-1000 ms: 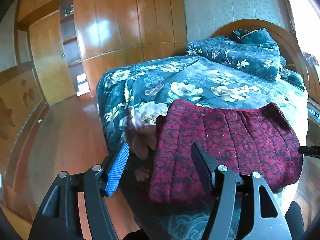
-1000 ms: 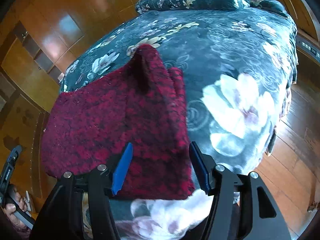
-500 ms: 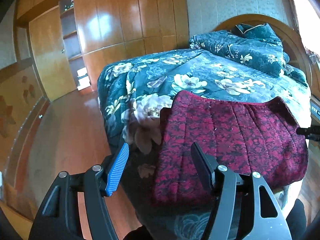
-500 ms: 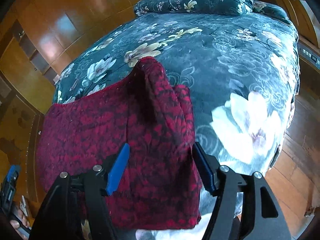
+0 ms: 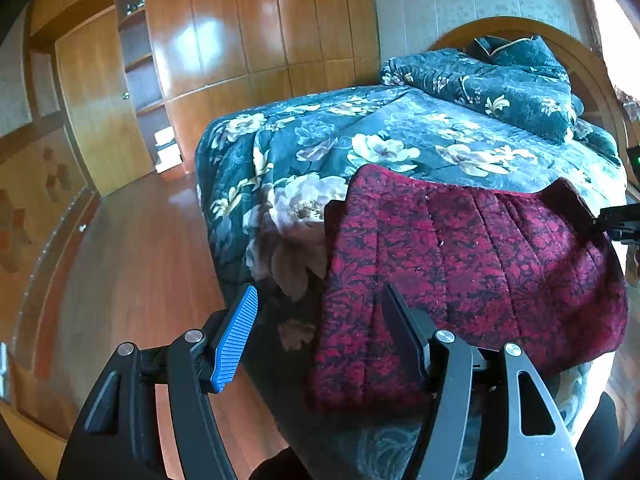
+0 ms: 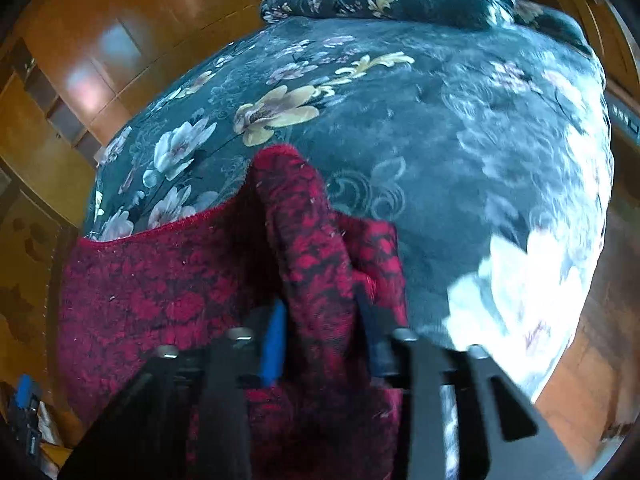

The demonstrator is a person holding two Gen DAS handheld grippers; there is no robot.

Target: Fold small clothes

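Floral teal bedspread (image 5: pixel 400 152), bunched quilt (image 5: pixel 500 80) by curved wooden headboard (image 5: pixel 592 64), glossy wood wardrobe (image 5: pixel 260 28), polished floor (image 5: pixel 132 260)

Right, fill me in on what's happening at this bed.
A person with a gripper in each hand is folding a dark red patterned quilted garment lying on the teal floral bedspread. The right gripper has a raised fold of the garment's edge between its fingers, though blur hides whether it grips. The left gripper is open at the garment's opposite edge, holding nothing.

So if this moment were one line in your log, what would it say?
task: fold small clothes | red garment flat on floral bedspread | left gripper open, at near edge | right gripper straddling raised fold, grip unclear
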